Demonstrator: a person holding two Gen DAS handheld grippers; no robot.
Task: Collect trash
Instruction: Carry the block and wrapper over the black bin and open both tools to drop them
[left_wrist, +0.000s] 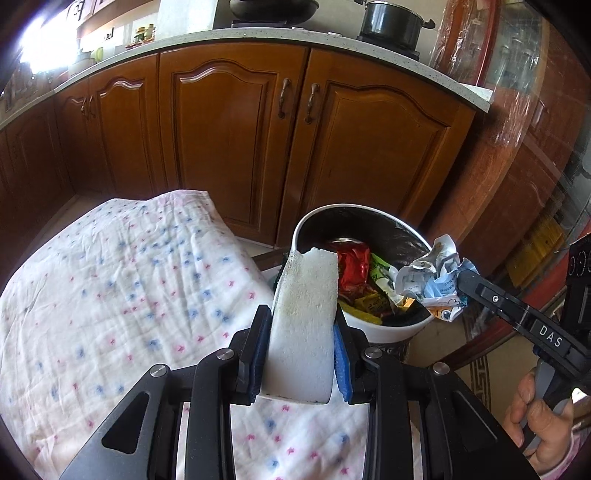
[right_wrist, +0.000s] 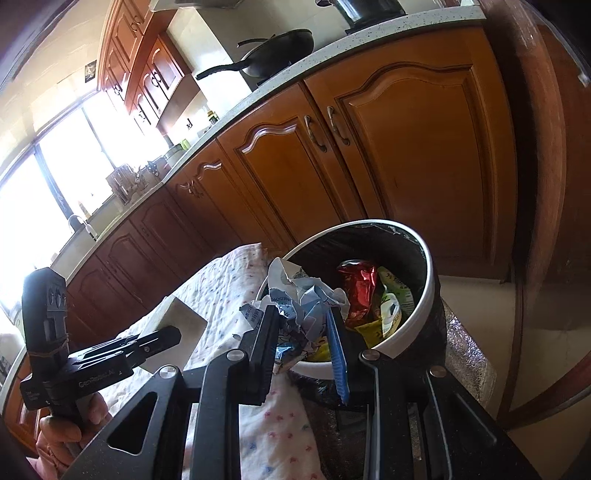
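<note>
2 grippers, both loaded. The left gripper (left_wrist: 300, 334) has its blue-padded jaws clamped on a white foam block (left_wrist: 304, 325), which sticks up over the patterned cloth (left_wrist: 110, 295) right next to the bin. The right gripper (right_wrist: 303, 334) has its jaws squeezed narrow around a crumpled paper wad (right_wrist: 304, 301), white and light blue with some print on it, too scrunched to read.

The trash bin (left_wrist: 391, 330) is white-rimmed with a black liner, and it already has a red foil wrapper (left_wrist: 352, 269) plus green and yellow packets inside. The bottom of it is hidden under that pile.

Stuff that's cut off: in the left wrist view the foam block covers the near left part of the bin rim, and the right gripper only pokes in from the right edge, with the wad held at the bin's right rim. The hand (left_wrist: 539, 424) holding it is chopped off at the corner.

The right wrist view shows what the left one can't: the wad sits over the bin's near rim, and the left gripper appears from the side with the foam block behind its fingers. It also catches the window and sink, mostly blown out by glare. The wok (right_wrist: 275, 55) on the counter is clear there, but cropped in the left view.
</note>
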